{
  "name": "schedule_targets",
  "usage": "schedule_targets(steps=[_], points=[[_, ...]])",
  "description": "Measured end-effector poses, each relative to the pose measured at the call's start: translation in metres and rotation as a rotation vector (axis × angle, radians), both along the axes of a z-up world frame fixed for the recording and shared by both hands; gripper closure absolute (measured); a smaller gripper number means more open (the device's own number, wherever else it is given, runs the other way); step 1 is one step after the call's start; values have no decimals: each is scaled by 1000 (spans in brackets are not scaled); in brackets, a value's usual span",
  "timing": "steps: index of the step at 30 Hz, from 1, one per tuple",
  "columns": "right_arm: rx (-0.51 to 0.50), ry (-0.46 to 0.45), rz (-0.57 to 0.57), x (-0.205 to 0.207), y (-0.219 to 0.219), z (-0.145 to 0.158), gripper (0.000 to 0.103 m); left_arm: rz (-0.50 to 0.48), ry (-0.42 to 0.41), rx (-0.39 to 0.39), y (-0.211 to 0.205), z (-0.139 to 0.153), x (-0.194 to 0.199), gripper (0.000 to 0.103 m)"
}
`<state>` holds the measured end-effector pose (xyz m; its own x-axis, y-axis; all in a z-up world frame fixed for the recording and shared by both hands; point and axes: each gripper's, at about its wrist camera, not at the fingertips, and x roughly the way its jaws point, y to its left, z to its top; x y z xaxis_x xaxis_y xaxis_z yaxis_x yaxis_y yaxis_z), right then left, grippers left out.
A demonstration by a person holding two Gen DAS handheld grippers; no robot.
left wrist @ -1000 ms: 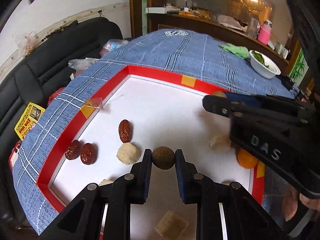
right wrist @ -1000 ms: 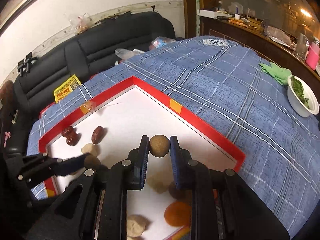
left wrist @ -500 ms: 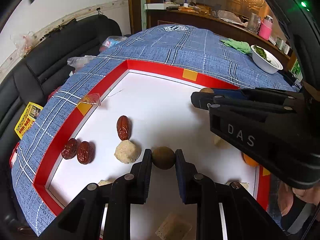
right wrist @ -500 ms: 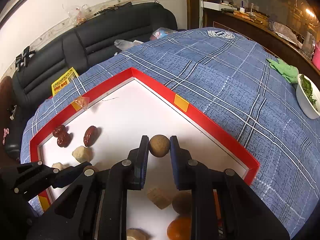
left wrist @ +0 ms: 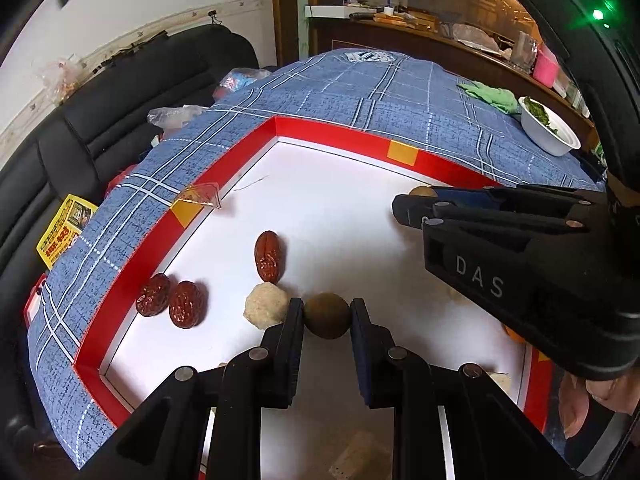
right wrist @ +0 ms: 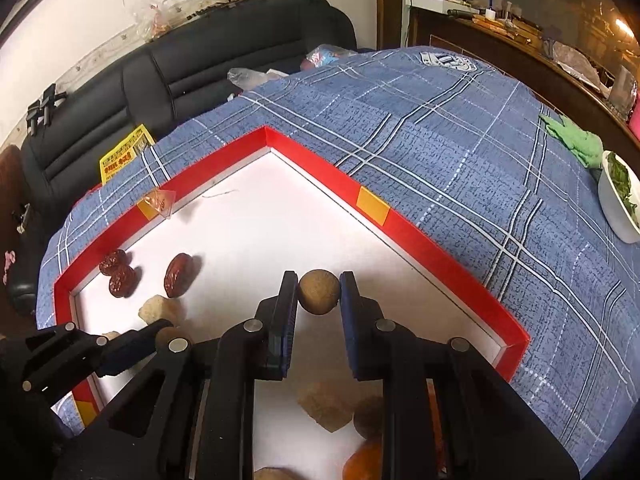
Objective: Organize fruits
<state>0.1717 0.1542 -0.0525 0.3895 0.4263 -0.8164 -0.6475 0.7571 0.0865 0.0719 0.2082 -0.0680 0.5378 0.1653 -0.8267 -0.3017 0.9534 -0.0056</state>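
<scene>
My left gripper [left wrist: 326, 316] is shut on a dark brown round fruit [left wrist: 326, 317] low over the white floor of the red-rimmed tray [left wrist: 340, 132]. Beside it lie a pale lumpy fruit [left wrist: 265, 309] and three red dates [left wrist: 270, 256], [left wrist: 185, 304], [left wrist: 153, 300]. My right gripper [right wrist: 319, 292] is shut on a tan round fruit [right wrist: 319, 292] above the tray's middle. In the left wrist view the right gripper [left wrist: 416, 204] reaches in from the right, the tan fruit [left wrist: 421, 191] at its tip. In the right wrist view the left gripper [right wrist: 160, 336] shows at lower left.
The tray [right wrist: 400, 220] sits on a blue plaid cloth [right wrist: 460, 140]. A white bowl of greens [right wrist: 618, 196] and a green rag [right wrist: 576, 140] lie far right. A black sofa [right wrist: 200, 60] runs behind. More pale and orange fruits [right wrist: 326, 406], [right wrist: 362, 460] lie under the right gripper.
The right gripper with its tan fruit has moved left across the tray, further over the white floor and closer to the left gripper. The left gripper has held still with its fruit.
</scene>
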Motion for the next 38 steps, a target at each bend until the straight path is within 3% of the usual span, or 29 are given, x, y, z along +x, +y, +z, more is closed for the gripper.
schedule_targets(steps=[6, 7, 8, 9, 10, 11, 12, 14, 15, 18, 21, 23, 30, 33, 38], points=[[-25, 30, 1, 2, 3, -5, 81, 69, 15, -7, 7, -2, 2, 81], [-29, 36, -1, 3, 3, -6, 78, 84, 18, -13, 9, -2, 2, 81], [-37, 47, -1, 4, 3, -7, 63, 91, 24, -19, 11, -1, 2, 80], [-47, 58, 1, 4, 3, -8, 42, 87, 37, -20, 11, -1, 2, 66], [-57, 61, 2, 3, 3, -9, 37, 88, 47, -22, 11, -1, 2, 53], [-59, 55, 5, 1, 2, -8, 35, 95, 59, -29, 11, -2, 2, 32], [-58, 49, 7, 0, 1, -6, 34, 105, 64, -30, 11, -2, 0, 26], [-51, 39, 2, -3, -3, 0, 30, 127, 57, -19, 9, 0, -7, 25], [-45, 24, -3, -6, -7, 6, 22, 139, 56, -4, 8, 1, -10, 24], [-27, -21, -20, -14, -23, 22, 11, 144, 27, 21, 5, 10, -19, 21], [-4, -72, -14, -28, -40, 40, 10, 156, -13, 65, -2, 24, -34, 17], [10, -117, -9, -43, -55, 56, 0, 157, -44, 69, -6, 32, -44, 14], [33, -208, 29, -97, -101, 87, 0, 154, -86, 41, -26, 45, -73, 1], [10, -222, 49, -115, -114, 88, 0, 148, -135, 20, -33, 49, -83, 1], [-14, -225, 57, -127, -122, 83, 0, 150, -139, 57, -42, 55, -85, 1]])
